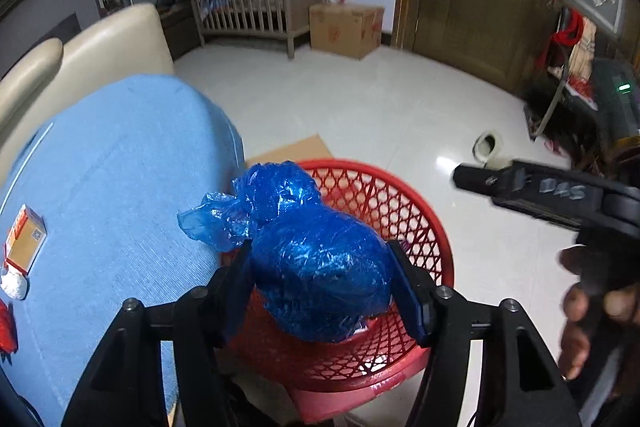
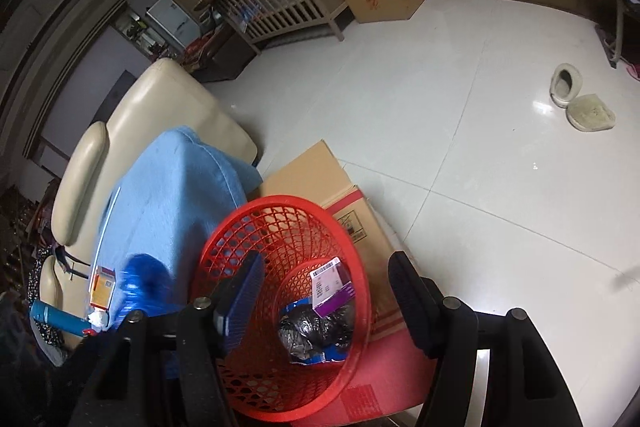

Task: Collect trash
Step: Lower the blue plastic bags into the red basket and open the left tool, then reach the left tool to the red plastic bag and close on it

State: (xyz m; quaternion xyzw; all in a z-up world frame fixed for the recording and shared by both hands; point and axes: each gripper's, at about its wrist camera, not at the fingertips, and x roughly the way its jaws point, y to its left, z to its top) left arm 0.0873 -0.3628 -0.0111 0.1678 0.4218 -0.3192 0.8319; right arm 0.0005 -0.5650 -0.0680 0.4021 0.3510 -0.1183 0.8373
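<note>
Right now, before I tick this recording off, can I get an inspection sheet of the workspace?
Surface: light blue cloth over a seat.
Job's things: knotted blue plastic bag above red mesh plastic basket; basket holds purple-white box and black wrapper.
Clutter: small orange-white carton, white paper wad on cloth.
Grippers: left gripper clamps the bag; right gripper open, empty.
Cables: nothing seen.
Surroundings: white tiled floor, flattened cardboard, slippers.

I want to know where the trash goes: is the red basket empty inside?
No, the red basket already holds a purple-and-white box and crumpled dark wrappers at its bottom.
</note>
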